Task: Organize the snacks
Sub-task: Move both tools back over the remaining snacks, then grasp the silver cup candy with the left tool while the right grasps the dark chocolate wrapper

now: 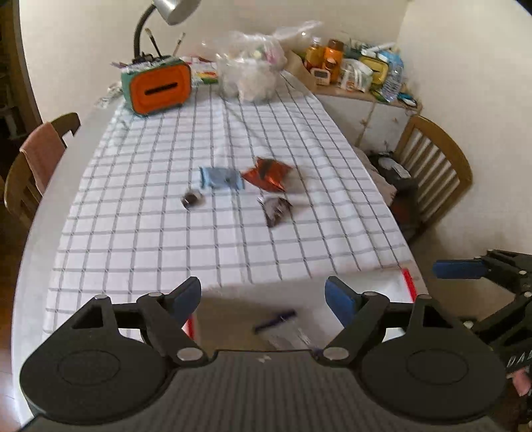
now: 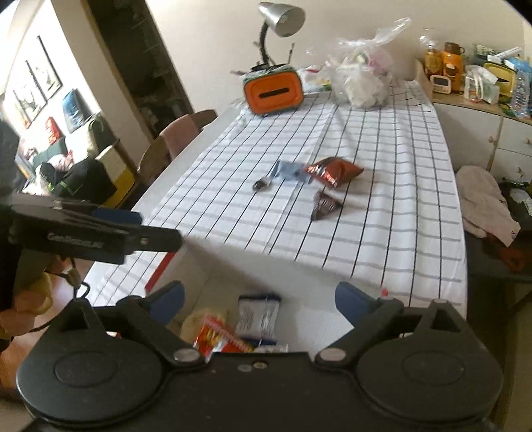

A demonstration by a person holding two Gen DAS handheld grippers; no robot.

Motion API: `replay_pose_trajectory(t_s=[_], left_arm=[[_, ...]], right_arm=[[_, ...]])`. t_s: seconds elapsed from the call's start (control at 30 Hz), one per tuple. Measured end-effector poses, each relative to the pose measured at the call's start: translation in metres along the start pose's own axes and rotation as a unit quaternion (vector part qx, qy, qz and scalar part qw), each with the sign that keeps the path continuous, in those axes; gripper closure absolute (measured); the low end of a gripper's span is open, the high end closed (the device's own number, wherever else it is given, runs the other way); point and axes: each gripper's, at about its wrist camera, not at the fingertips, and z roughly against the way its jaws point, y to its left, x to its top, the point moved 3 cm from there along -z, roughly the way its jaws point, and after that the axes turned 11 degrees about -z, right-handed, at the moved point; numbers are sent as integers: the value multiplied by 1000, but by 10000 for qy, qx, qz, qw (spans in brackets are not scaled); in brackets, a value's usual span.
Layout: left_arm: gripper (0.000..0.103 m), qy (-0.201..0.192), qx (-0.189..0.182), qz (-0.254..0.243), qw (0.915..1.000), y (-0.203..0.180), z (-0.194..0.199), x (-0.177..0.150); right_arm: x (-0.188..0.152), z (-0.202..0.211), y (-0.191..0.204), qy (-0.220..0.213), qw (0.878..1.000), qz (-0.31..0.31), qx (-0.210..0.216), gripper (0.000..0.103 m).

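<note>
Several snacks lie mid-table on the checked cloth: a light-blue packet (image 1: 221, 177) (image 2: 290, 171), a red-orange bag (image 1: 266, 174) (image 2: 332, 171), a dark brown wrapper (image 1: 276, 209) (image 2: 324, 205) and a small dark sweet (image 1: 191, 198) (image 2: 262, 183). A white box (image 1: 395, 285) (image 2: 316, 319) with a red rim sits at the table's near edge; it holds a white-and-blue packet (image 1: 282, 327) (image 2: 259, 315) and a red-yellow packet (image 2: 216, 339). My left gripper (image 1: 264, 299) is open and empty above the box. My right gripper (image 2: 259, 297) is open and empty above it too.
An orange-and-teal tissue box (image 1: 158, 87) (image 2: 274, 93), a desk lamp (image 1: 173, 11) (image 2: 282, 16) and a clear plastic bag (image 1: 252, 71) (image 2: 364, 76) stand at the far end. Wooden chairs (image 1: 432, 172) (image 2: 179, 136) flank the table. A cluttered sideboard (image 1: 359, 73) (image 2: 475, 79) is at far right.
</note>
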Motion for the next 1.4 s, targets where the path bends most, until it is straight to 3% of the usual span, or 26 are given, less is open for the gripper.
replay_pose_trajectory(t_s=[0.3,0.63,1.07,1.4], left_arm=[[21,-16,318,-335,9989,46,-28,42],[21,222,443,-524,9974,98,-99,71],[21,791,252,-384,9958,130,-209,82],[21,1045,304,-121,9940,143,-265,86]], right_arm=[[58,-31,-8,-51,9983,-440,-372,6],[103,-100,-25,319,9890,-1223,-766,7],[127,-197,-49,782,9668,-2071,-1273,14],[126,-247,-54,1004,9615,-2059,-1515,23]])
